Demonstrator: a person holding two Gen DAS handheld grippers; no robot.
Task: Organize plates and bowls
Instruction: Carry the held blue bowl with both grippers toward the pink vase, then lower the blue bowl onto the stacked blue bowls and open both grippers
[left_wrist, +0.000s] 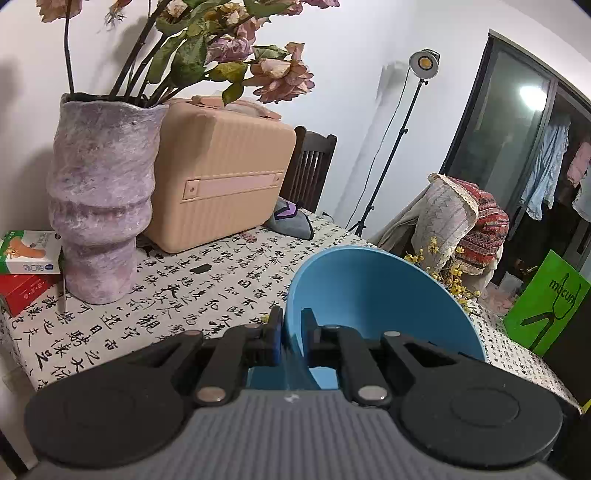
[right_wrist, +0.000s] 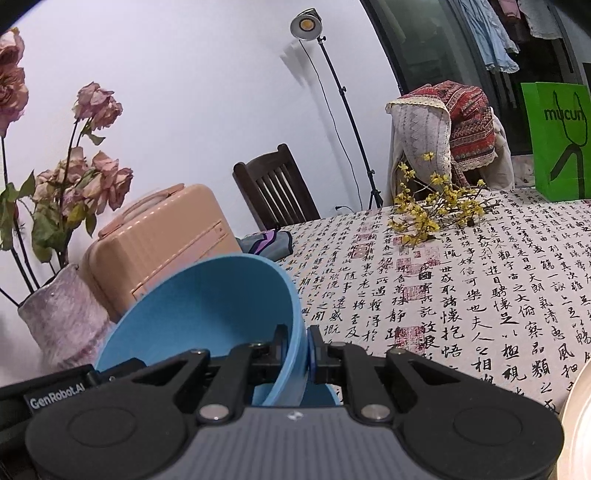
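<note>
A blue bowl is held above the table, tilted. My left gripper is shut on its left rim, one finger inside and one outside. In the right wrist view the same blue bowl is pinched at its right rim by my right gripper, which is shut on it. Part of the left gripper's body shows at the bowl's lower left. The edge of a cream plate shows at the far right on the table.
A purple vase with dried flowers and a peach case stand at the table's back left. Small boxes lie beside the vase. Yellow flower sprigs, a green bag, a dark chair and a lamp stand are beyond.
</note>
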